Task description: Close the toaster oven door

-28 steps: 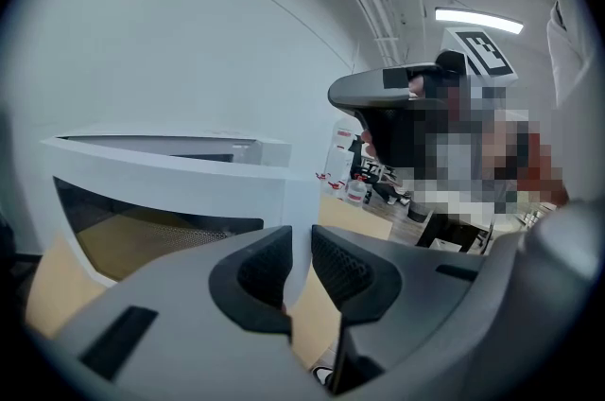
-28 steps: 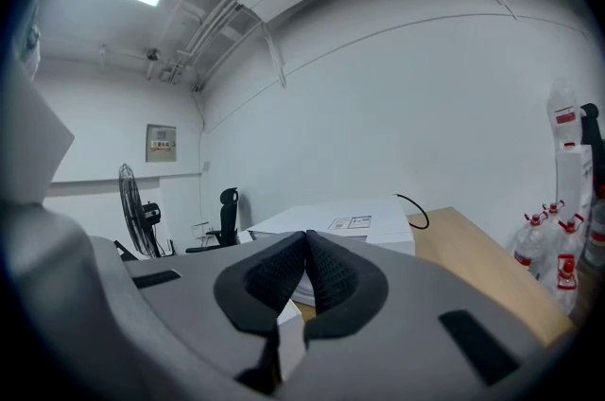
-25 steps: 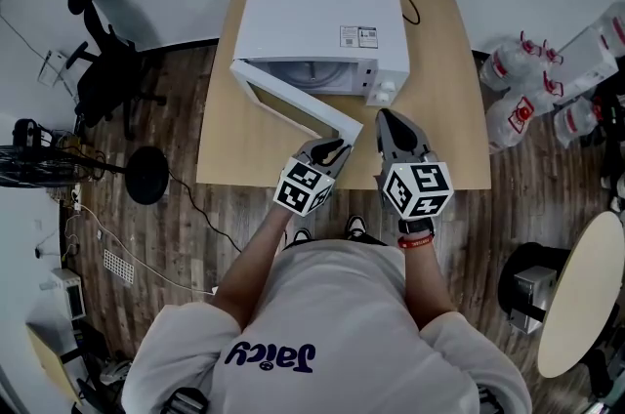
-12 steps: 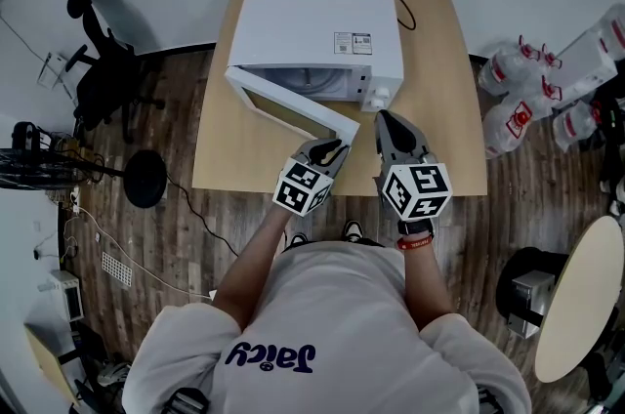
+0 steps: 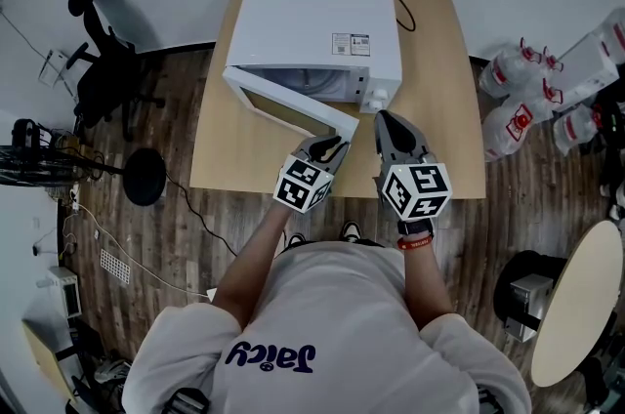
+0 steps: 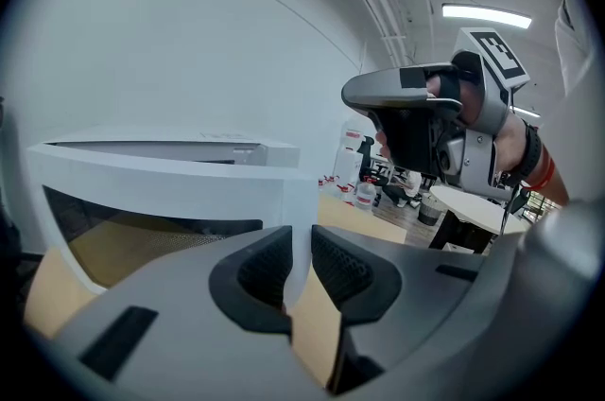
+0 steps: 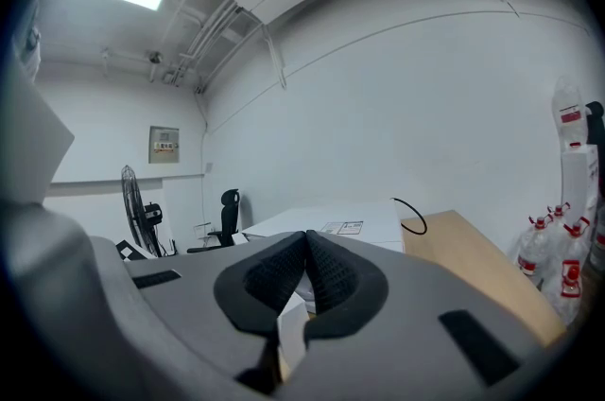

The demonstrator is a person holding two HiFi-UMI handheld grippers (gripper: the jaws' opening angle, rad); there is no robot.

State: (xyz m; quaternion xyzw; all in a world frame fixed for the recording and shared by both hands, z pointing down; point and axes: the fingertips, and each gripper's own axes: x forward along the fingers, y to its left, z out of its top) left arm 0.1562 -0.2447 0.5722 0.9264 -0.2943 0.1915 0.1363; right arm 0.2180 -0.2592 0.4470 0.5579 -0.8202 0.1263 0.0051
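Note:
A white toaster oven (image 5: 312, 26) stands at the back of the wooden table (image 5: 439, 90). Its door (image 5: 283, 104) is hinged at the left and swung out toward me, with the free end near the table's front. My left gripper (image 5: 332, 148) is at that free end. In the left gripper view the door's (image 6: 170, 186) white edge runs between the pads of the left gripper (image 6: 301, 257), which close on it. My right gripper (image 5: 384, 119) hovers just right of the door end, in front of the oven's control panel. Its jaws (image 7: 305, 243) are shut with nothing in them.
A black power cable (image 5: 402, 2) loops behind the oven. On the floor are an office chair (image 5: 107, 70) and a fan base (image 5: 145, 178) at the left. Large water bottles (image 5: 547, 100) and a round table (image 5: 581, 305) stand at the right.
The head view has shifted slightly. The door's free end sits marginally closer to the oven front. Both grippers keep their places.

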